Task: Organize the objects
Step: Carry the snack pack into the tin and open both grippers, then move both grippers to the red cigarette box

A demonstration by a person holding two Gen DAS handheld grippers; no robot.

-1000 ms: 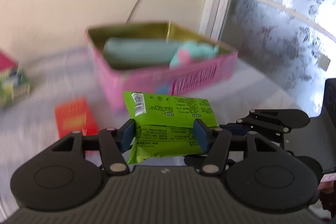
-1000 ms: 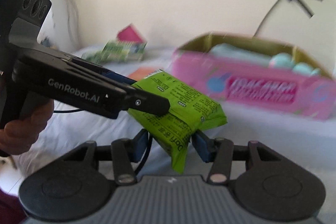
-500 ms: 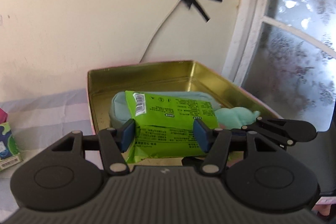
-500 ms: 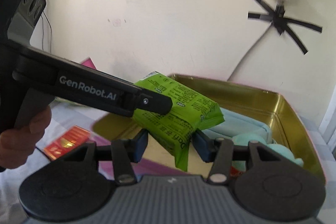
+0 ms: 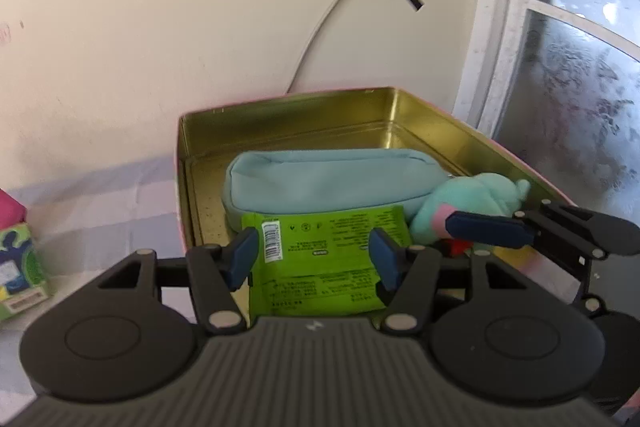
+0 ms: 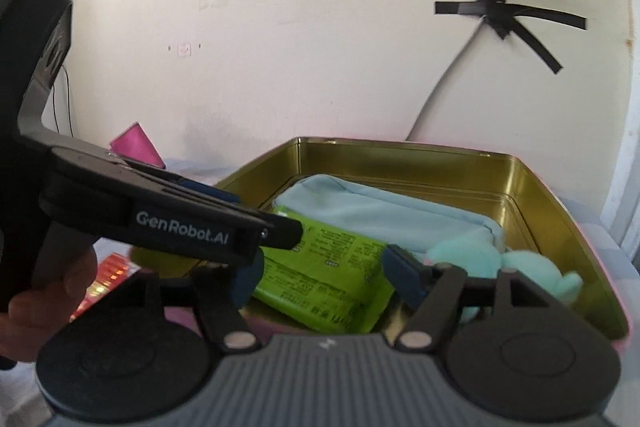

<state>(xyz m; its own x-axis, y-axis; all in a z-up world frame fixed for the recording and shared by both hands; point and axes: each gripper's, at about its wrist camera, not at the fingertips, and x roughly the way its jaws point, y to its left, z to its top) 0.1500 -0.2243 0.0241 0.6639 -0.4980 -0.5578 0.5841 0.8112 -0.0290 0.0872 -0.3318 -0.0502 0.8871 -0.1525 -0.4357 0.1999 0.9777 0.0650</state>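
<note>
Green packet over the tin, one grip letting go.

Left wrist view: my left gripper (image 5: 312, 259) pinches the one green snack packet (image 5: 328, 251) above the near edge of the gold tin (image 5: 280, 111), so it drops beside one blue pouch (image 5: 328, 179) and one teal plush toy (image 5: 472, 203). Right wrist view: my right gripper (image 6: 324, 279) has just been opening; its jaws stand spread around the packet, pads apparently clear, probably to release it.
</note>
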